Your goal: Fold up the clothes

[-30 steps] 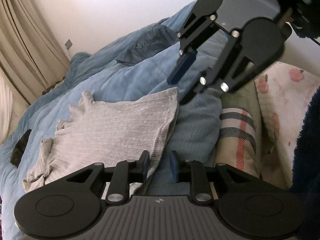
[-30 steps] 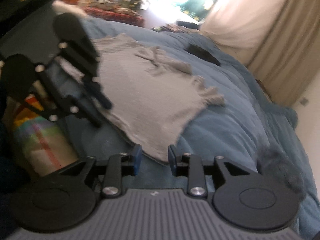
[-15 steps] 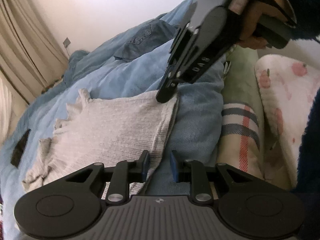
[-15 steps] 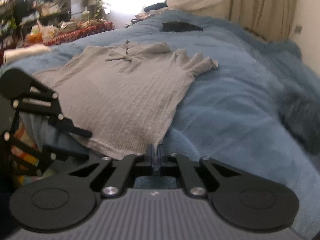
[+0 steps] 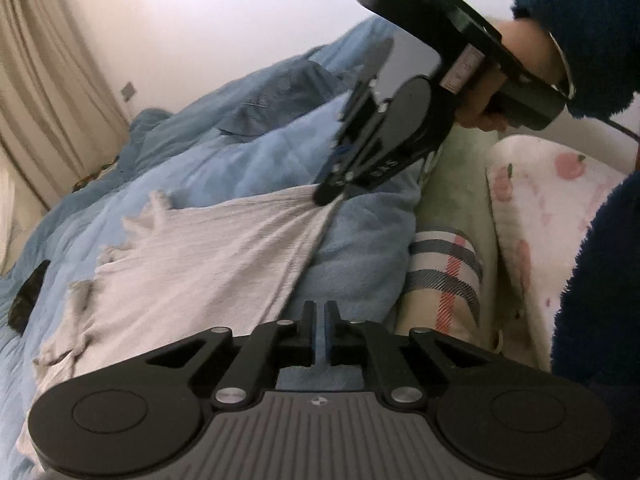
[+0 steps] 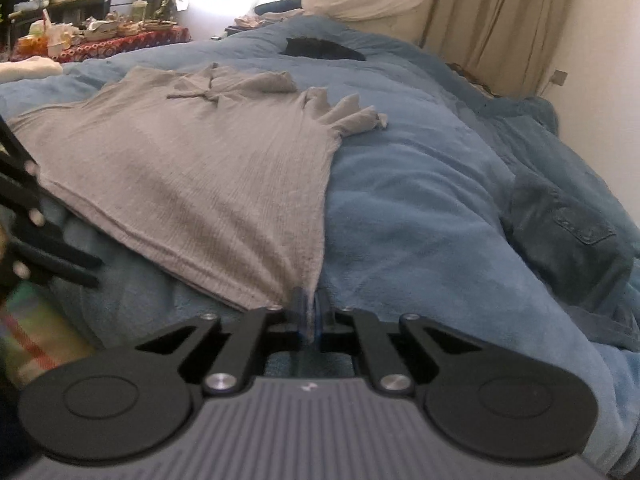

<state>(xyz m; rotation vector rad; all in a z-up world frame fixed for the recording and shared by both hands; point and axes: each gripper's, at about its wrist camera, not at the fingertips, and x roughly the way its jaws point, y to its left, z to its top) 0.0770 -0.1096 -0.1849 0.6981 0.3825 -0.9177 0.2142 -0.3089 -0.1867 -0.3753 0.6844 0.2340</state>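
While the grey ribbed top [image 6: 192, 168] lay spread on the blue blanket [image 6: 420, 208], the right hand-held gripper [image 6: 309, 307] pinched its near hem corner, and the left hand-held gripper [image 5: 320, 322], jaws easing slightly apart, pinched the hem's other corner.

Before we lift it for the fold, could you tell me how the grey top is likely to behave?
The grey top will probably sag between grips: it already puckers where the right tool pinches its hem corner. The thin ribbed knit looks light and stretchy, and may drag on the fuzzy blue blanket.
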